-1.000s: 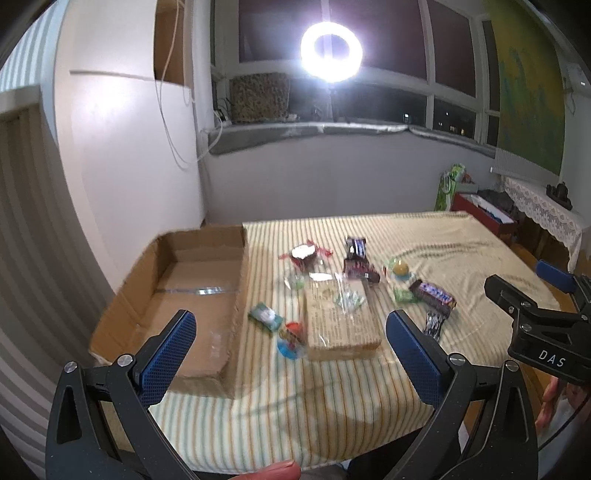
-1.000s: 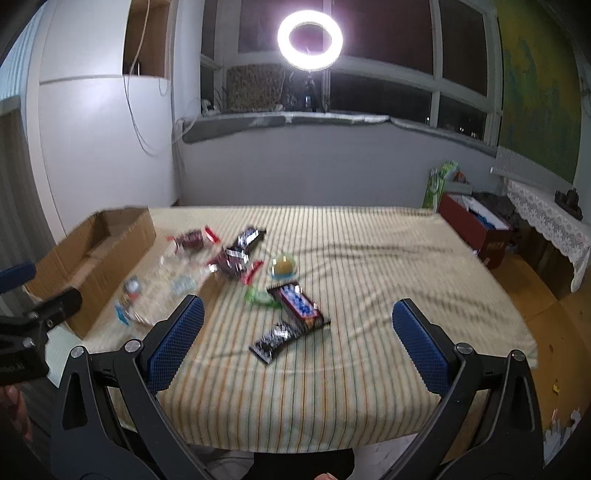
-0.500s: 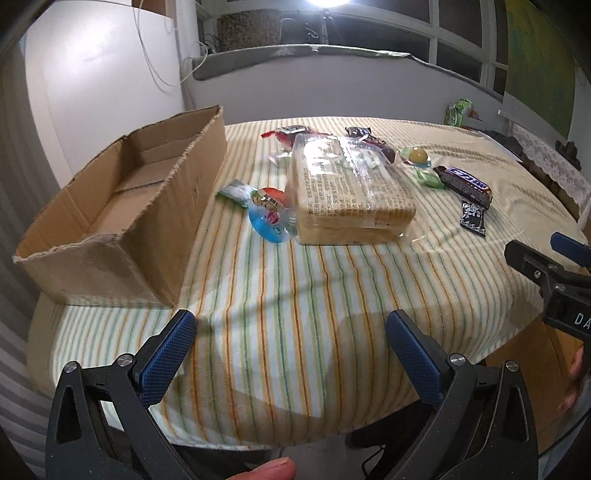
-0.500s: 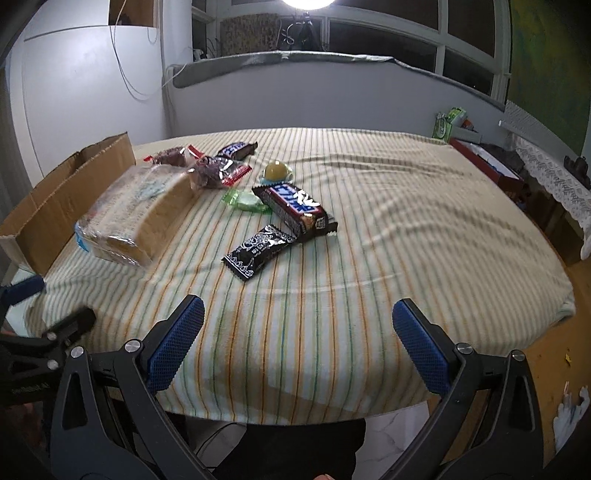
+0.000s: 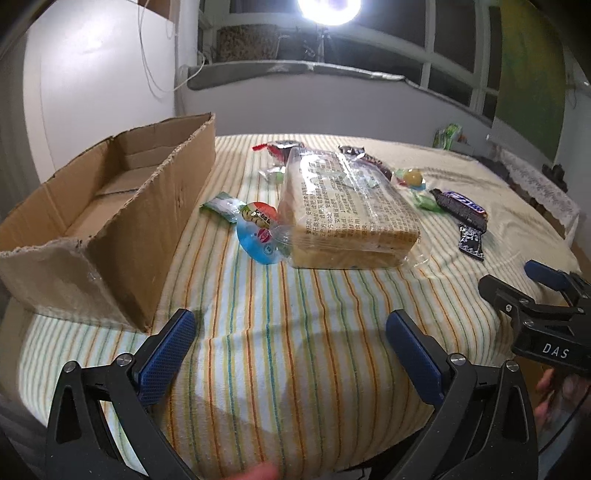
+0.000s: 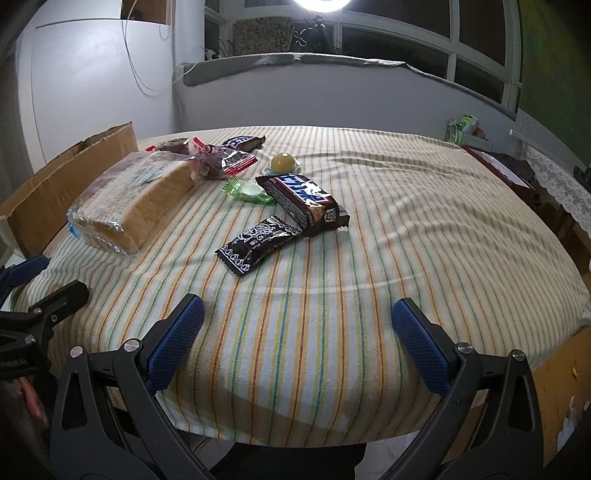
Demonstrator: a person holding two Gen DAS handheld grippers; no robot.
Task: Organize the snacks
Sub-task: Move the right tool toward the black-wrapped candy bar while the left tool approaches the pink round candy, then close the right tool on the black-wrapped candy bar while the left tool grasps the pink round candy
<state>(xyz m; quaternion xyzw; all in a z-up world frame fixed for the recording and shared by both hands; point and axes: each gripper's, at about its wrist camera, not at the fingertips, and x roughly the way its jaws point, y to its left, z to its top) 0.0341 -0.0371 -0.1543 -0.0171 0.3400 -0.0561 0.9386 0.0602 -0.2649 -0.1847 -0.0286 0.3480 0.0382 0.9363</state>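
An open cardboard box (image 5: pixel 110 206) stands at the table's left; it also shows in the right wrist view (image 6: pixel 66 177). A bagged bread loaf (image 5: pixel 347 206) lies beside it, with a blue-and-red round snack (image 5: pixel 258 232) and a green candy (image 5: pixel 221 205) between. A Snickers bar (image 6: pixel 303 199), a black packet (image 6: pixel 258 245), a green candy (image 6: pixel 247 191), a jelly cup (image 6: pixel 283 162) and red-wrapped snacks (image 6: pixel 221 162) lie mid-table. My left gripper (image 5: pixel 288 339) is open and empty over the near edge. My right gripper (image 6: pixel 295 332) is open and empty, short of the black packet.
The striped tablecloth (image 6: pixel 406 240) covers the table. A ring light (image 5: pixel 328 7) glares at the window. A low red box (image 6: pixel 495 173) and lace-covered furniture stand at the right. The other gripper shows at each view's edge (image 5: pixel 535 317).
Both grippers have moved forward over the table's near edge, and the snacks look nearer. Both stay open and empty.
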